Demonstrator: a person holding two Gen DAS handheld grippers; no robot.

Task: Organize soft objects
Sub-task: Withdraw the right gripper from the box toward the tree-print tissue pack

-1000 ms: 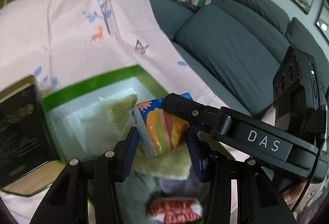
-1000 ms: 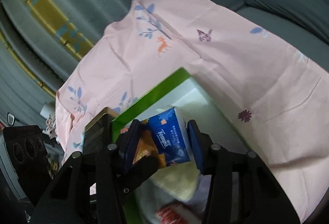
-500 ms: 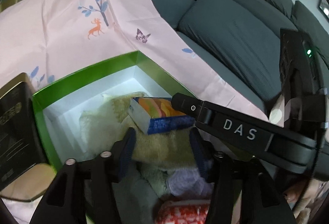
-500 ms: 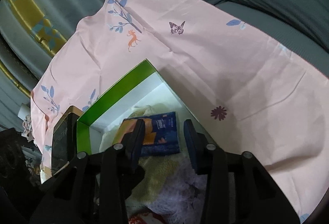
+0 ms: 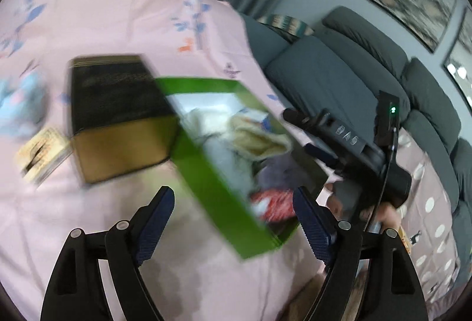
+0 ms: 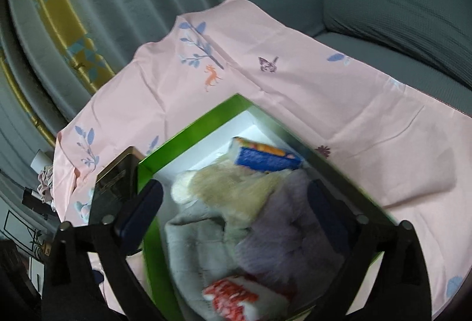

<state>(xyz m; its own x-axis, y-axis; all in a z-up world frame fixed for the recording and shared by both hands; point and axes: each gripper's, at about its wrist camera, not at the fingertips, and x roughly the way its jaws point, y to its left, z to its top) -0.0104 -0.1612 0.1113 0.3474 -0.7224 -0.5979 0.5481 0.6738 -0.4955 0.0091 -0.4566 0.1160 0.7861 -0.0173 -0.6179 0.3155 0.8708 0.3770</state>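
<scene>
On the pink-clothed surface (image 6: 339,103) I see the green box (image 6: 188,132) holding a cream plush (image 6: 233,185), lilac knit (image 6: 289,229) and, at its far end, the tissue pack (image 6: 265,157). My left hand-held gripper (image 5: 233,229) and right hand-held gripper (image 6: 236,215) gape wide, empty.

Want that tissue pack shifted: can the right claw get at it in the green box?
Probably yes. The right claw is open above the green box, and the tissue pack lies uncovered on top of the plush items.
</scene>
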